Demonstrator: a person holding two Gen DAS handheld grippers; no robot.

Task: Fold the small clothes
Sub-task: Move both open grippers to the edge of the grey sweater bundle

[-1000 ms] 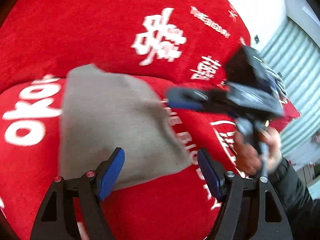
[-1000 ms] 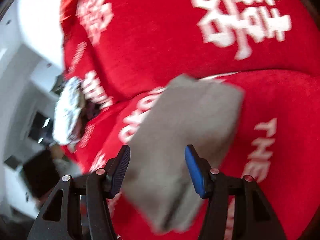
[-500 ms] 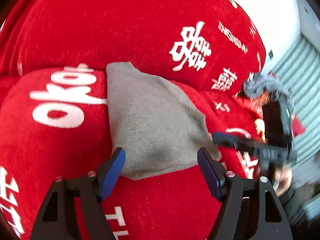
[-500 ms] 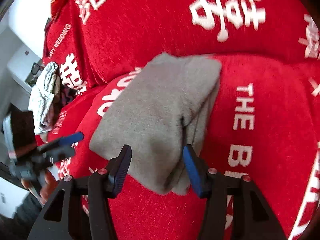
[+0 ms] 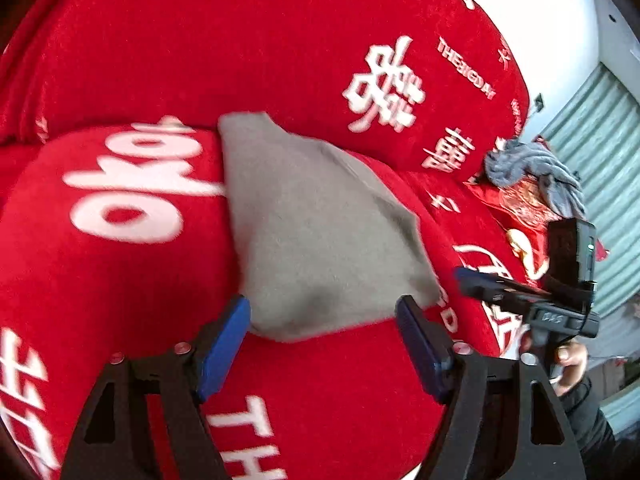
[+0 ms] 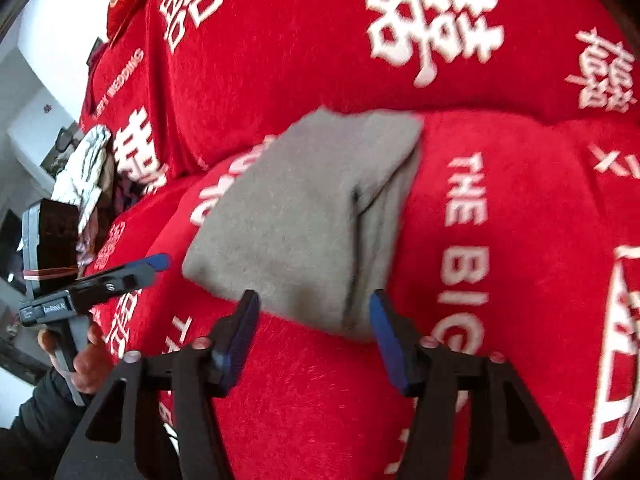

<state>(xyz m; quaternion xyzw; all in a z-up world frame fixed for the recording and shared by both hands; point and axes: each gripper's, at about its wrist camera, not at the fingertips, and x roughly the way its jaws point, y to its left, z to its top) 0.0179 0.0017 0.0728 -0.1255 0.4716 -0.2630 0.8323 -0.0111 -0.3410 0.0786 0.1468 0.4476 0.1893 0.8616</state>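
A folded grey garment (image 5: 316, 232) lies flat on a red sofa seat cushion (image 5: 120, 280), its far corner against the backrest. It also shows in the right wrist view (image 6: 304, 220), with stacked layers along its right edge. My left gripper (image 5: 322, 344) is open and empty, just short of the garment's near edge. My right gripper (image 6: 314, 336) is open and empty, its fingertips at the garment's near edge. Each gripper shows in the other's view, the right gripper (image 5: 480, 280) to the right and the left gripper (image 6: 144, 264) to the left, held by a hand.
The sofa is covered in red fabric with white lettering (image 6: 432, 28). A crumpled grey garment (image 5: 532, 172) lies on the cushions further along the sofa, also seen in the right wrist view (image 6: 84, 160). A green corrugated shutter (image 5: 592, 152) stands beyond the sofa's end.
Both grippers have drawn back from the folded grey garment, which now lies still on the cushion. The right gripper has moved out to the side and lower in the left wrist view.
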